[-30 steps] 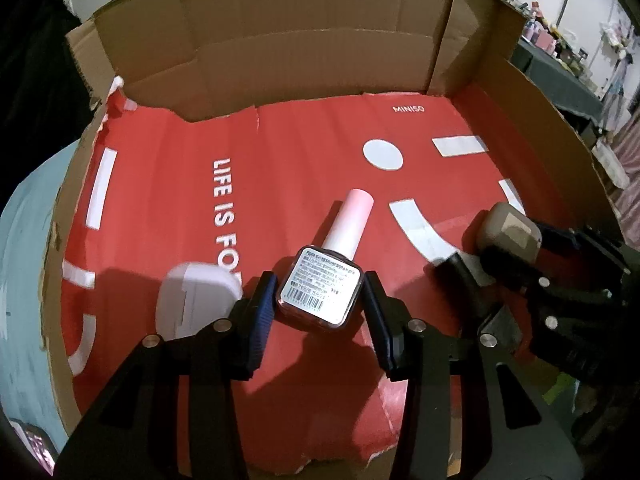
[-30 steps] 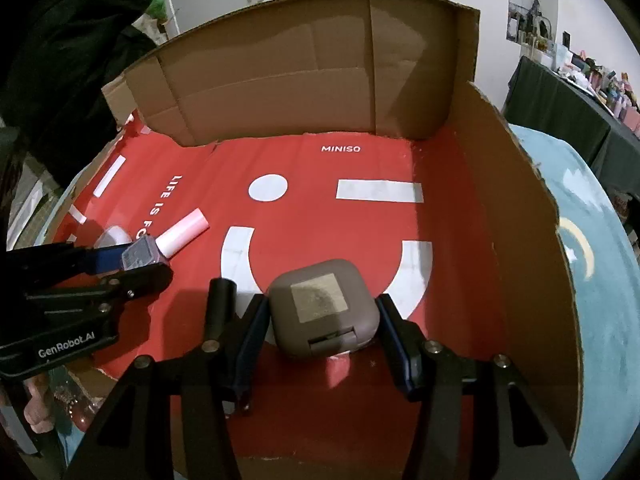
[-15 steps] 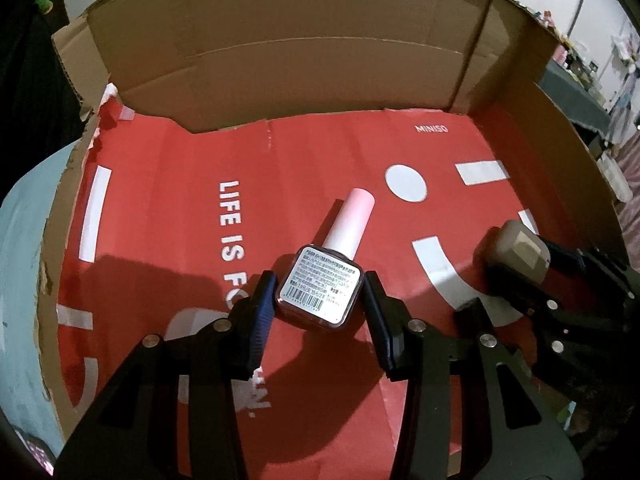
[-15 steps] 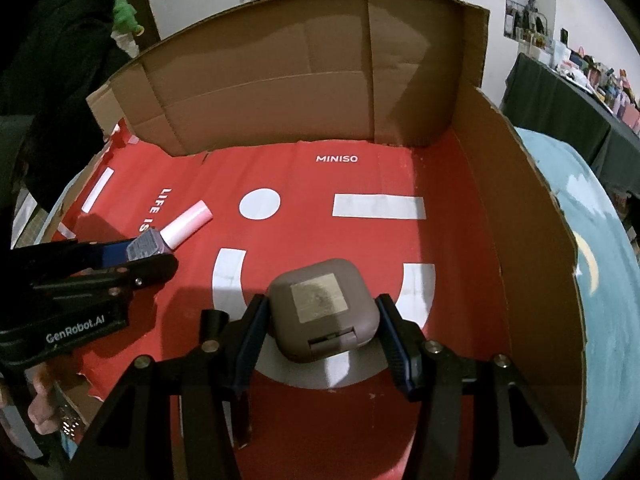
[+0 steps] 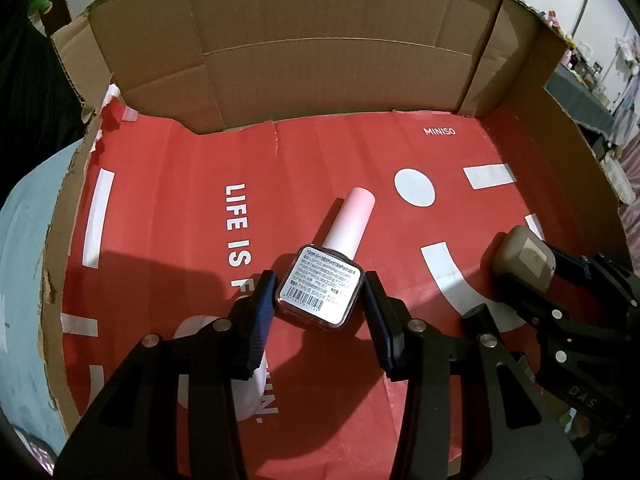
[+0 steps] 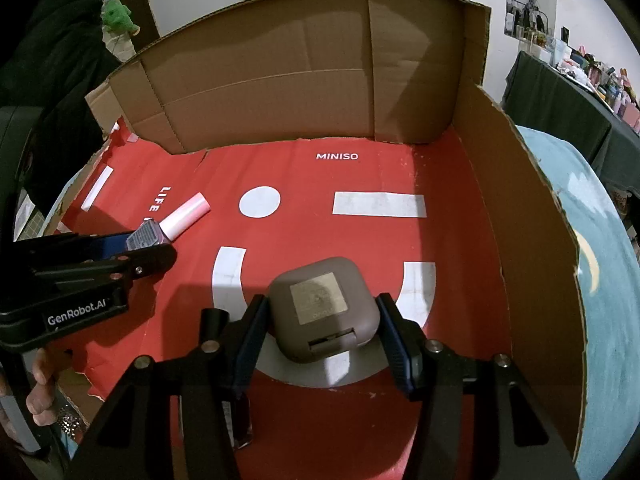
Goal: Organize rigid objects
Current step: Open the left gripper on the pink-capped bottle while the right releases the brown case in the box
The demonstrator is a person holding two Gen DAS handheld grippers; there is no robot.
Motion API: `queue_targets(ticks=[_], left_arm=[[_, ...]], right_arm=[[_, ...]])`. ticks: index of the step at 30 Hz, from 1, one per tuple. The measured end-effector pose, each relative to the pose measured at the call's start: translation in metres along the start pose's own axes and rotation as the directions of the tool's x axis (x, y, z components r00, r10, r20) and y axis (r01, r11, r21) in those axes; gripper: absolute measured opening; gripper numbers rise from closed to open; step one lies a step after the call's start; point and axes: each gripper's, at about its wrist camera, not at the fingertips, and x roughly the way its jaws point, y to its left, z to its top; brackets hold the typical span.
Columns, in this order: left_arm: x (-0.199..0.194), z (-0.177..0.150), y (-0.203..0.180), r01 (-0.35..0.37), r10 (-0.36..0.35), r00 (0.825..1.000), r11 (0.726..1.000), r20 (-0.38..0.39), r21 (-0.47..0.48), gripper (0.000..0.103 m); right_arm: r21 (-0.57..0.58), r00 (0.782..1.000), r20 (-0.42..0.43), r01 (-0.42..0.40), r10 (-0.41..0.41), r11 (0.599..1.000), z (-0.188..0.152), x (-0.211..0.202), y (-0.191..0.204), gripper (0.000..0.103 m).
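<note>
Cardboard box (image 5: 320, 52) with red paper liner (image 5: 180, 184). Left gripper (image 5: 320, 300) clamped on nail polish bottle (image 5: 320, 288) mid-frame, pink cap (image 5: 350, 220) pointing upper right. Right gripper (image 6: 320, 320) squeezing brown case (image 6: 324, 312), probably earbuds.

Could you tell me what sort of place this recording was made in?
Probably a lived-in room or small shop's back room: a cut-open cardboard box on a blue cloth, a cluttered table behind.

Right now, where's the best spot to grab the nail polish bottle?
Probably the square glass base of the nail polish bottle, squeezed across its two flat sides from the bottom end, as the left tool does now. The round pink cap would likely slip.
</note>
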Motion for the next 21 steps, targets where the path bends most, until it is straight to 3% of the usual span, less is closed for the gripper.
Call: queue_targets(ticks=[10, 12, 17, 21], left_arm=[[0.0001, -0.0003, 0.0002, 0.001, -0.001, 1.0, 1.0, 0.001, 0.001, 0.042], [0.0004, -0.0006, -0.0001, 0.0, 0.0, 1.0, 1.0, 0.0, 0.005, 0.044], [0.0016, -0.0012, 0.0007, 0.01, -0.01, 1.0, 1.0, -0.009, -0.001, 0.061], [0.0021, -0.0016, 0.0013, 0.009, -0.009, 1.0, 1.0, -0.01, -0.001, 0.062]], right_arm=[[0.0, 1.0, 0.0, -0.001, 0.001, 1.0, 0.0001, -0.0001, 0.0005, 0.058], [-0.001, 1.0, 0.0, 0.001, -0.001, 1.0, -0.0002, 0.0002, 0.0007, 0.058], [-0.001, 1.0, -0.001, 0.002, -0.002, 1.0, 0.0003, 0.0006, 0.0009, 0.058], [-0.001, 1.0, -0.001, 0.003, -0.003, 1.0, 0.0004, 0.0002, 0.0004, 0.058]])
